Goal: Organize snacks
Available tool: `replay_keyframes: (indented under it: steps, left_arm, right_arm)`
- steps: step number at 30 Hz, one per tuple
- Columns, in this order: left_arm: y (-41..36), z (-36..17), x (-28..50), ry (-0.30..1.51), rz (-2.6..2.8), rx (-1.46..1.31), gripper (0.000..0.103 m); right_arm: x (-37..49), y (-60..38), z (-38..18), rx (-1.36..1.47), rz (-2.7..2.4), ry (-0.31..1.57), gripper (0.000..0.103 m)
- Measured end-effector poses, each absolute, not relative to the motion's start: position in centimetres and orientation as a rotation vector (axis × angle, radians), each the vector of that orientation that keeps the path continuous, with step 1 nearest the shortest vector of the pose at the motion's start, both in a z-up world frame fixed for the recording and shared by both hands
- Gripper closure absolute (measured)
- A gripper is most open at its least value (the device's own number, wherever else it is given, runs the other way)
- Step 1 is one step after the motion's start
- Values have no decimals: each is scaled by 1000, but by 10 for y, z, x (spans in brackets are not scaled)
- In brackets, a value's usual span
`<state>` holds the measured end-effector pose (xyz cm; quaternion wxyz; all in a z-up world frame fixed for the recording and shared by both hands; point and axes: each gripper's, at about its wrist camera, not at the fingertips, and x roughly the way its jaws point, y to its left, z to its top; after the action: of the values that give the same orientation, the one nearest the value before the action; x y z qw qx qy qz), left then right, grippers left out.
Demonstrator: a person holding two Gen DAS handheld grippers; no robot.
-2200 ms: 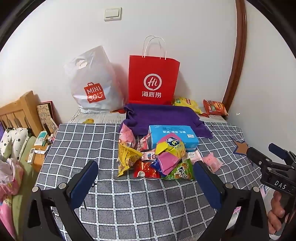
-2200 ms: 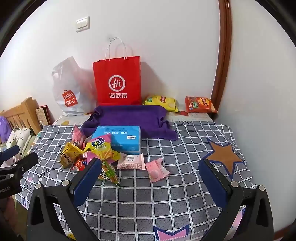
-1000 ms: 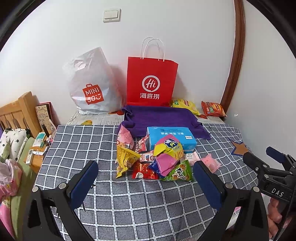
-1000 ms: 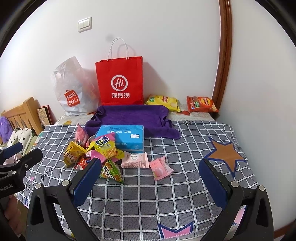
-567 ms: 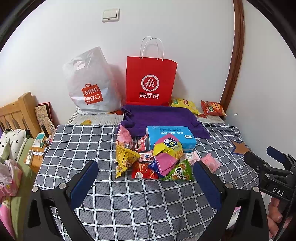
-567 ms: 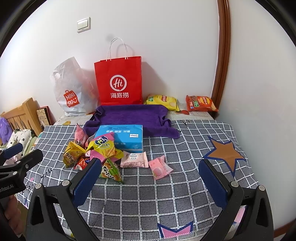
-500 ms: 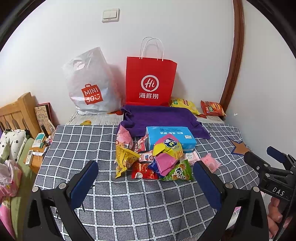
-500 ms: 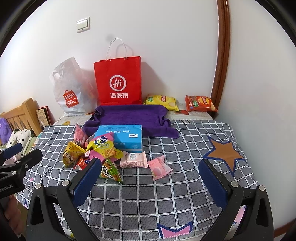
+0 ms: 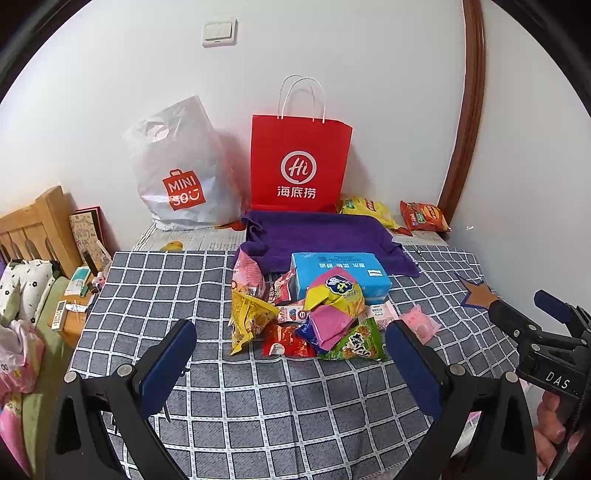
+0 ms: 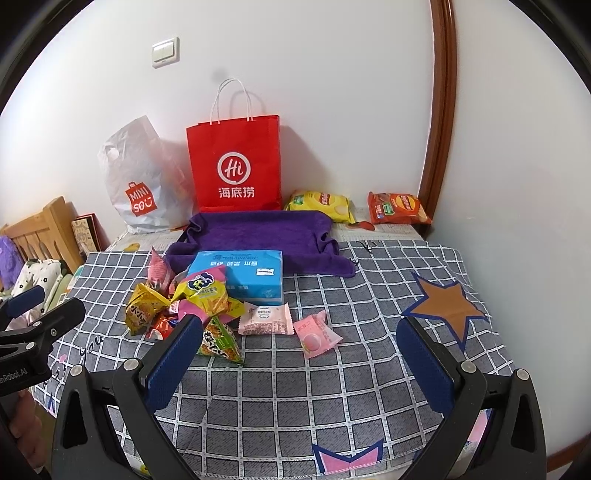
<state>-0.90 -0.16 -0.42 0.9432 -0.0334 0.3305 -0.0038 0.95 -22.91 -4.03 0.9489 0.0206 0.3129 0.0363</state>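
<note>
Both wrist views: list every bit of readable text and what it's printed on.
"MINI SO" on the white plastic bag.
"Hi" and "海底捞" on the red paper bag.
"DAS" on the right hand-held gripper, seen from the left wrist view.
"nRobot.AI", cut off by the frame edge, on the left hand-held gripper, seen from the right wrist view.
Print on the blue tissue pack, the snack packets and the two chip bags: too small or distorted to read.

A plain white wall (image 9: pixel 369 74) with a light switch (image 9: pixel 219 32) rises ahead of the tongs, a curved brown wooden trim (image 10: pixel 439 110) runs down it to the right, and a wooden headboard (image 9: pixel 33 225) stands far left.
</note>
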Motion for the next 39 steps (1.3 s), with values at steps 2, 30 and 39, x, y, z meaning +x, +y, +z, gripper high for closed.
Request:
replay_keyframes:
  steps: [2,30,39]
  left_arm:
    - [-2,-4,-10,672,-9,-66,1]
    - [-3,-2,-5,646,-16,-61,1]
    - [4,-13,15,657,-6,-59,1]
  right_arm:
    - [9,-230,-40,45,75,635,0]
    - [10,-229,-47,53,95,626,0]
    - [31,-219,-51,-25,60,634,0]
